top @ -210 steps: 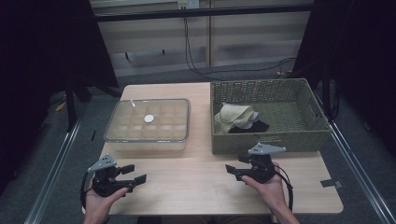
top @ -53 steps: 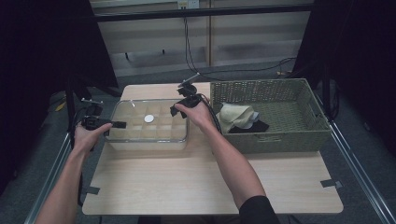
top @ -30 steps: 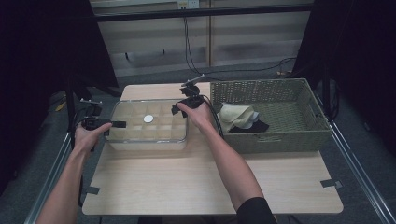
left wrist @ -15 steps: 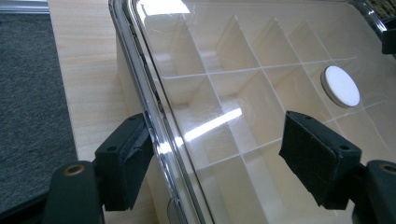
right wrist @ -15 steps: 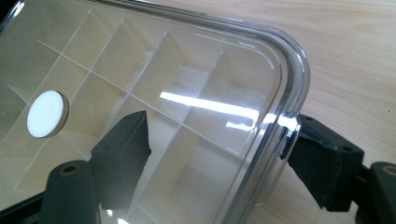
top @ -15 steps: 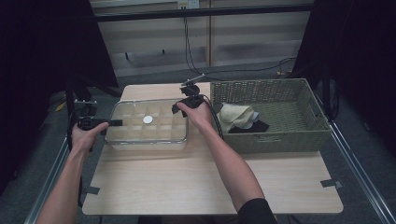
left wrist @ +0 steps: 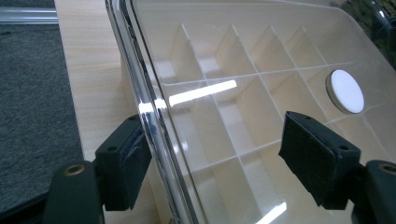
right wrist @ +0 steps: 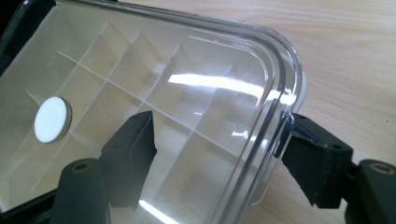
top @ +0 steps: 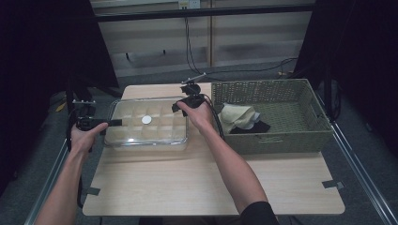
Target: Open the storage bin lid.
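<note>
Straddling the clear lid's rim, grip contact unclear.

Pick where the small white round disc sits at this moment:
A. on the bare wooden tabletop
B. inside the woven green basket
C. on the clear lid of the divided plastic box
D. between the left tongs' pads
C: the small white round disc lies on the clear lid of the divided plastic box, apart from the woven green basket, which holds crumpled cloths.
</note>
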Tool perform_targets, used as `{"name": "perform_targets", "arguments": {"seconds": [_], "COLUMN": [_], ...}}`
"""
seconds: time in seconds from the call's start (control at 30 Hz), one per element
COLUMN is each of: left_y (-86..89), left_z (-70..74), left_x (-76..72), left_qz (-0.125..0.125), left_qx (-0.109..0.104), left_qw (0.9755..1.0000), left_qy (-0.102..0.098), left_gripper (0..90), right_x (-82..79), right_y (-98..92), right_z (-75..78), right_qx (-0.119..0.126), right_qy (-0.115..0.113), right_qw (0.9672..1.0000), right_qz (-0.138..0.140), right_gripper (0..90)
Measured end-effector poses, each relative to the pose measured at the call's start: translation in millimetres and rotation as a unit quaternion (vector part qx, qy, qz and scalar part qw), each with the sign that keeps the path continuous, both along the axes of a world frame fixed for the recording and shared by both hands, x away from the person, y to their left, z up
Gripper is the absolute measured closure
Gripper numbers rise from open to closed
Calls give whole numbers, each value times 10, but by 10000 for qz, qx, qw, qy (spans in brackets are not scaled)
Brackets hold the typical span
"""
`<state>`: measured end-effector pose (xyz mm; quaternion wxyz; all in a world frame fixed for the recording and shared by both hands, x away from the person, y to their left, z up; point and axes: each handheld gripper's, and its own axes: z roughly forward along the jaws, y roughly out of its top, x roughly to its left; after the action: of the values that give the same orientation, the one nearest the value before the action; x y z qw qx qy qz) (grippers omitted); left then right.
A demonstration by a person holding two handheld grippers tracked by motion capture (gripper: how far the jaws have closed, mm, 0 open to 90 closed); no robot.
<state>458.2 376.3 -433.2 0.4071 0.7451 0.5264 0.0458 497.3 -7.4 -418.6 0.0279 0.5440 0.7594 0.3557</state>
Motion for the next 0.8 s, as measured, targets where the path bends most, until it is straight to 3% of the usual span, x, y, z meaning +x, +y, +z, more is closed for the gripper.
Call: {"name": "perform_targets", "arguments": {"seconds": [0.23, 0.43, 0.6, 0.67, 0.8], "left_y": [47, 103, 145, 156, 180], "left_z": [-9, 32, 32, 44, 54], "left_x": [-34, -71, -91, -96, -106], "left_qz": [49, 24, 41, 5, 30], "left_qx": [-156, -211, -399, -373, -470], "left_qw": [9999, 9997, 9990, 9990, 9985], "left_qy": [-57, -148, -200, -244, -274], "left_gripper": [312, 369, 435, 453, 494], "right_x": [-1, -7, -14, -13, -16], "right_y": [-19, -69, -109, -123, -183], "right_z": [11, 70, 110, 124, 140], "right_qx": [56, 163, 288, 306, 516], "right_qy": [18, -124, -111, -72, -87], "right_qw": [10000, 9998, 9995, 9995, 9986], "right_qz": [-42, 11, -42, -61, -71], "right_gripper": [334, 395, 436, 448, 498]}}
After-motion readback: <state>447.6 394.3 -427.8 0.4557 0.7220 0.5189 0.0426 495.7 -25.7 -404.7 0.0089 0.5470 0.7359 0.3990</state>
